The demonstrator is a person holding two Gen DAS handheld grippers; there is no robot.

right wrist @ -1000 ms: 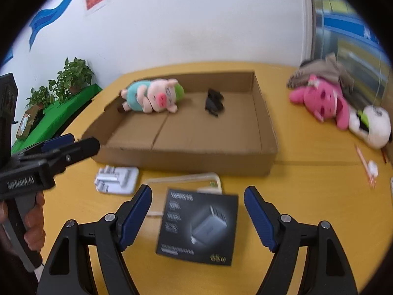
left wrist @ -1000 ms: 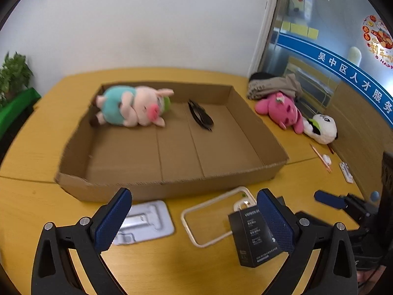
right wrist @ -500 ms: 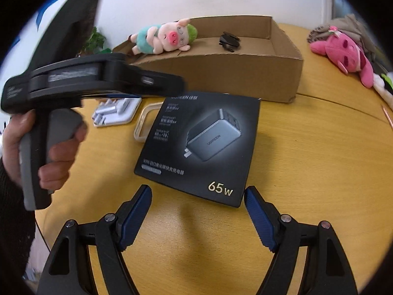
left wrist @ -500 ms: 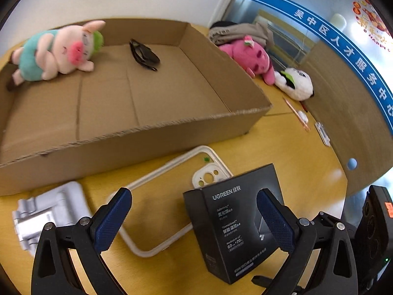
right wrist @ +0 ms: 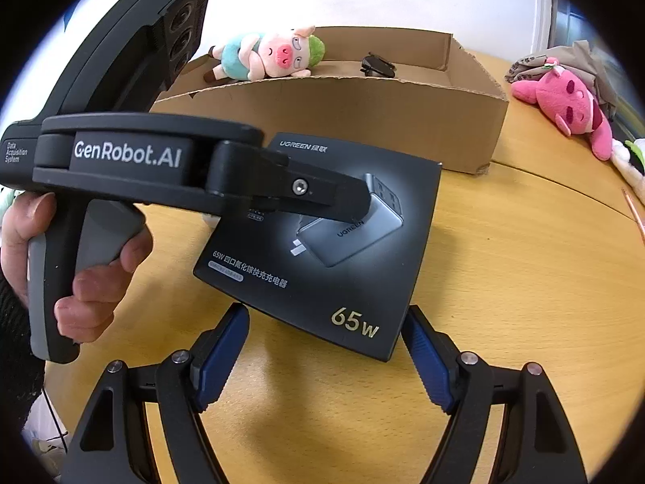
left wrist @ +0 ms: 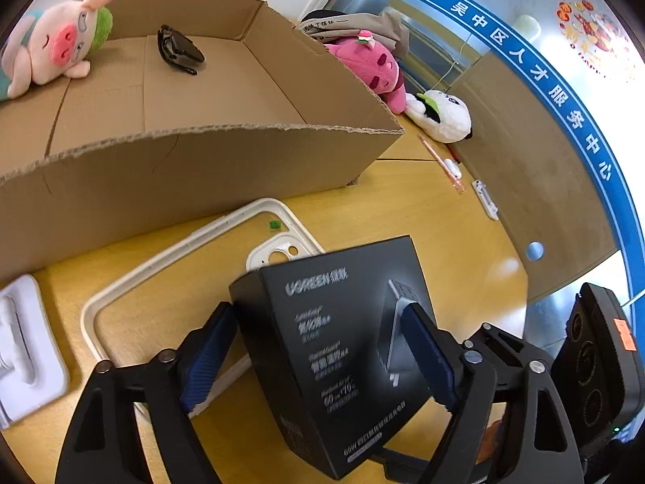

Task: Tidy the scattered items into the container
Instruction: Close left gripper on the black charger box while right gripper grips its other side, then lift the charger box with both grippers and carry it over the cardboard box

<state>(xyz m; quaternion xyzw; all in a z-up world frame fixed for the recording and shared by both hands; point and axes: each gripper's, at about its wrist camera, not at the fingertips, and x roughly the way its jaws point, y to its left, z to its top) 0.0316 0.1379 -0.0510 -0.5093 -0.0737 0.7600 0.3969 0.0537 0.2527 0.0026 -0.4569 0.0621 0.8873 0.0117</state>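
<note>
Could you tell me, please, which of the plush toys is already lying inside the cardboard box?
Only the pale pink pig plush in teal clothes lies inside the brown cardboard box. The hot-pink plush and the white panda plush lie outside it.

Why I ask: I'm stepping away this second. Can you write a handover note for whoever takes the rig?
Left gripper: jaws closed on the black charger box, which is tilted just above the table, in front of the cardboard box.
Right gripper: open, empty, at the charger box's near edge.
Done: pig plush and sunglasses lie in the cardboard box.
Left: drop the charger box in, then the phone case, white holder, pink plush, panda plush and pen.
</note>
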